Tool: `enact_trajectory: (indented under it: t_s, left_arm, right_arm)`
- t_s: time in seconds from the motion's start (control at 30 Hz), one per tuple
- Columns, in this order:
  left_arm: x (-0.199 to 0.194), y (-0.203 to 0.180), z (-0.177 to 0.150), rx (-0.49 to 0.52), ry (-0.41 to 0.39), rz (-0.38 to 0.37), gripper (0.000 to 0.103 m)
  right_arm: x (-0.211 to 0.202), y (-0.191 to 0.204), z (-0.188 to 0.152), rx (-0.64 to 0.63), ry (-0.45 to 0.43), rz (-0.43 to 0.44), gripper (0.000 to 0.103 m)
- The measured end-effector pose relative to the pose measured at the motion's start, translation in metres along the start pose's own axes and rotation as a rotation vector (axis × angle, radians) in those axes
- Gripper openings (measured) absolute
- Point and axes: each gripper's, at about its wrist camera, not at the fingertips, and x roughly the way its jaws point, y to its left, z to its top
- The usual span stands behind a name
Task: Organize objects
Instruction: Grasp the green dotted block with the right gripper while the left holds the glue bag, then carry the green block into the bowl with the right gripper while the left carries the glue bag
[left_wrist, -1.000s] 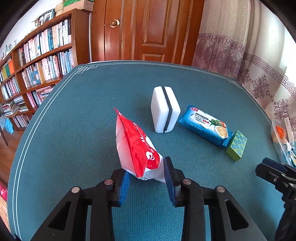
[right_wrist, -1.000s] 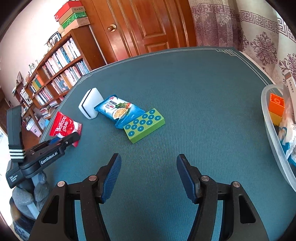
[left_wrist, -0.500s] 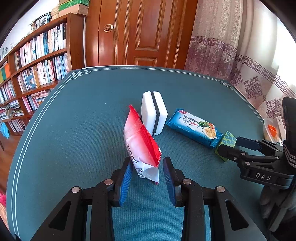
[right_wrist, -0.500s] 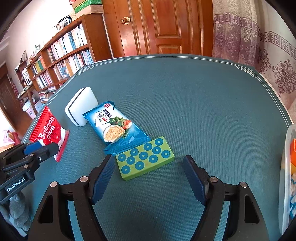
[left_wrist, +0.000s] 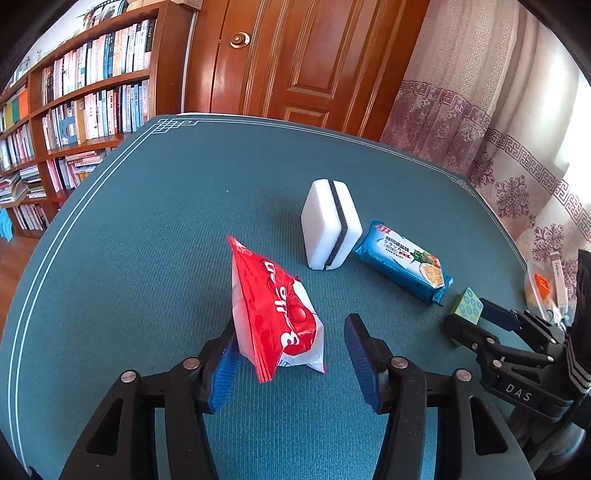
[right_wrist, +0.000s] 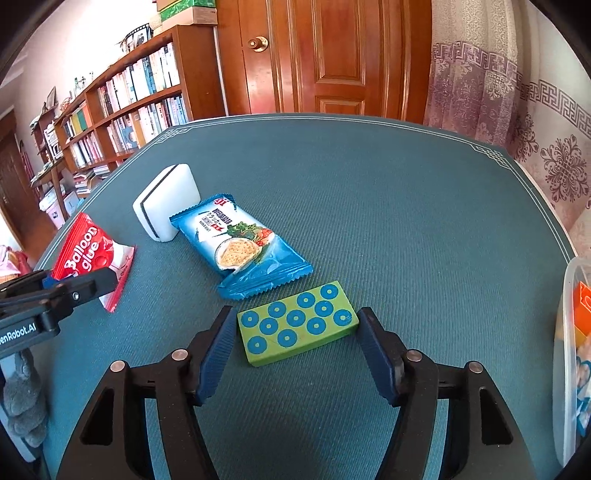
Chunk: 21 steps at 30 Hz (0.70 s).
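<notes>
Standing on edge between the spread fingers of the left gripper, the red snack bag leans against the left finger, clear of the right one; nothing is clamped. In the right wrist view, the right gripper is wide open, its fingers flanking the green block, which lies flat on the table just near the blue cracker packet.

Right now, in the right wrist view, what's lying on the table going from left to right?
Red Balloon glue packet → white sponge block → blue cracker packet → green dotted block → clear plastic bin.
</notes>
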Motion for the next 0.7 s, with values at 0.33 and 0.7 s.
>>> enact_trajectory:
  t_s: [0.33,0.7]
  left_arm:
    - [0.002,0.004,0.001,-0.02,0.007,-0.019,0.044]
    - [-0.007,-0.002,0.002,0.009,-0.033,-0.027,0.028]
  right_arm:
    - [-0.018,0.0,-0.022,0.029,-0.009,0.019,0.067]
    - [-0.036,-0.002,-0.042,0.057,-0.01,0.027,0.067]
